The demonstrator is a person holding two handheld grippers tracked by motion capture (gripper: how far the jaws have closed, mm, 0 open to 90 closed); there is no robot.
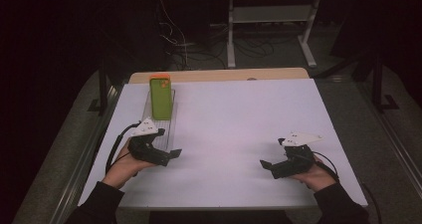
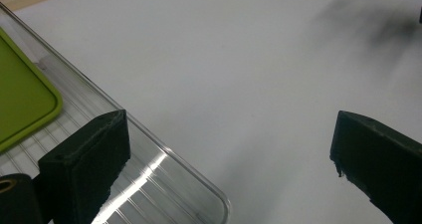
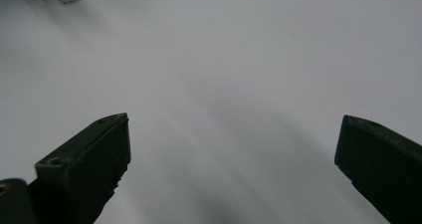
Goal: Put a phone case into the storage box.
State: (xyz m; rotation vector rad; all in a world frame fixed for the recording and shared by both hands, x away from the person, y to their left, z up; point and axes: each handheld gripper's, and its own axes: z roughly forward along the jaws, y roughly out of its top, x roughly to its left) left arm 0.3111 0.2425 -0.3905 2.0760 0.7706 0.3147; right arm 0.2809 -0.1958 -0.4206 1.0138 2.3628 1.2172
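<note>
A white surface [image 1: 239,134] carries the work, with a strip of bare wood [image 1: 219,75] along its far edge. Beyond it, on the dark floor [image 1: 278,59], stands a grey metal frame [image 1: 271,15] beside a tangle of cables [image 1: 194,45]. A metal rail [image 1: 82,169] runs along the left side.

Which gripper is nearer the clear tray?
Left. The left gripper is at the near end of the clear tray, one jaw over it; the right gripper sits far across the table.
</note>
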